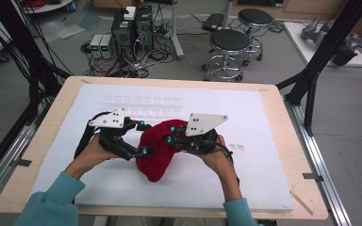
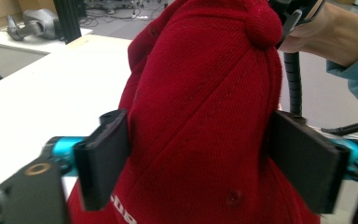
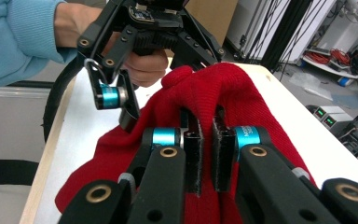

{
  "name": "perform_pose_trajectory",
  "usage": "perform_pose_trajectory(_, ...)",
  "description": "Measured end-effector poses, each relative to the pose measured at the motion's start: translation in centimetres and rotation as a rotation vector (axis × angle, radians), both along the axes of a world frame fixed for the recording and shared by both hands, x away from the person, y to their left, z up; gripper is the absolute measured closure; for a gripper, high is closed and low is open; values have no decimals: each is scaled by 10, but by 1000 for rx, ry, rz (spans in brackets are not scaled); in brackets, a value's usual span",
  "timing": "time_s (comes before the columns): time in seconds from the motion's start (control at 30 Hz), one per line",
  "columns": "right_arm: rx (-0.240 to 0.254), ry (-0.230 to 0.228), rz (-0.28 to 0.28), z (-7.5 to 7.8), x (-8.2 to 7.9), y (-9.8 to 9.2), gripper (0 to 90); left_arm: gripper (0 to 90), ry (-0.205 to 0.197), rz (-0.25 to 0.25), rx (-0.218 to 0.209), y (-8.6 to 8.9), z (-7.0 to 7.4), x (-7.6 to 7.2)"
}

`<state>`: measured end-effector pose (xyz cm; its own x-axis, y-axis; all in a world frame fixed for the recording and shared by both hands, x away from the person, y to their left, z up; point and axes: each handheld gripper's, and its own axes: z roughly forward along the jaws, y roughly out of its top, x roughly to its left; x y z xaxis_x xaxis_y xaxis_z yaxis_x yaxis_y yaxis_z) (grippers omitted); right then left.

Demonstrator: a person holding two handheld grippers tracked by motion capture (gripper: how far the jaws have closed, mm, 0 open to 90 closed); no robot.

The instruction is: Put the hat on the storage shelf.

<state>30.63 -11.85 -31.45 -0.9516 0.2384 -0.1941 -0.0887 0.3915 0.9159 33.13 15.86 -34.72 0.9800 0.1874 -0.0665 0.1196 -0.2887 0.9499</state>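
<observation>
The red knitted fabric cap [image 1: 156, 153] lies near the middle of the desk, on the white foam sheet [image 1: 245, 122]. It is crumpled and partly lifted, with its crown raised. A round fabric button sits on the top of the crown, and seams run down from it. Small white letters are at its lower edge, and a small eyelet is in one panel.

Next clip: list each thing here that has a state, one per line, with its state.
Red cap: bunched and partly lifted off the white board, gripped from both sides.
Left gripper: jaws spread wide around the cap's crown, pressing its sides.
Right gripper: jaws nearly closed, pinching a fold of the cap.
Two stools: upright, unoccupied.
</observation>
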Motion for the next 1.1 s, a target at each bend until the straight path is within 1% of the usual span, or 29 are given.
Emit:
perform_pose_trajectory(0.03, -1, -2, -3, 0, 1, 0, 860, 299, -4, -5, 0, 0, 0, 0)
perform_pose_trajectory(0.07, -1, -2, -3, 0, 1, 0, 860, 299, -7, -7, -2, 0, 0, 1)
perform_pose_trajectory(0.1, -2, -2, -3, -1, 2, 0, 859, 361, -10, -8, 2, 0, -1, 1)
perform_pose_trajectory(0.13, -2, -2, -3, -1, 2, 0, 859, 361, -11, -7, 4, 1, -1, 1)
perform_pose_trajectory(0.17, -2, -3, -4, -1, 2, 1, 859, 395, -13, -4, 11, 1, 0, 1)
perform_pose_trajectory(0.23, -3, 0, -12, -2, 3, 2, 859, 513, -21, -4, 19, 1, 0, 1)
perform_pose_trajectory(0.27, -3, 0, -12, -2, 3, 2, 859, 513, -20, -2, 21, 1, 0, 1)
perform_pose_trajectory(0.33, -6, -4, -21, -2, 4, 3, 859, 578, -25, -2, 28, 1, 0, 0)
perform_pose_trajectory(0.37, -9, -5, -27, -2, 4, 3, 860, 631, -26, 2, 34, 1, 0, 0)
perform_pose_trajectory(0.4, -9, -5, -27, -2, 4, 3, 860, 631, -25, -1, 40, 1, 0, -1)
perform_pose_trajectory(0.43, -15, -4, -38, -3, 5, 3, 860, 676, -26, 7, 42, 0, 0, -1)
perform_pose_trajectory(0.47, -15, -4, -38, -3, 5, 3, 860, 676, -28, 13, 50, 0, 1, -2)
perform_pose_trajectory(0.5, -19, -8, -48, -3, 5, 4, 860, 734, -25, 12, 57, 0, 1, -2)
perform_pose_trajectory(0.53, -19, -8, -48, -3, 5, 4, 860, 734, -19, 19, 56, -1, 1, -2)
perform_pose_trajectory(0.57, -23, -7, -57, -3, 5, 4, 860, 775, -13, 20, 63, -1, 2, -3)
perform_pose_trajectory(0.67, -28, -5, -60, -4, 6, 5, 859, 801, 7, 34, 73, -1, 2, -3)
perform_pose_trajectory(0.7, -31, -4, -67, -4, 6, 5, 858, 822, 8, 33, 74, -1, 3, -3)
perform_pose_trajectory(0.8, -32, -6, -72, -4, 6, 5, 854, 834, 17, 34, 71, 0, 4, -4)
perform_pose_trajectory(0.93, -34, -8, -72, -4, 6, 5, 830, 848, 13, 47, 75, 1, 5, -5)
perform_pose_trajectory(1.0, -34, -9, -76, -4, 6, 5, 811, 852, 9, 58, 67, 1, 5, -6)
perform_pose_trajectory(1.1, -33, -10, -88, -4, 6, 5, 764, 853, 7, 65, 70, 2, 5, -7)
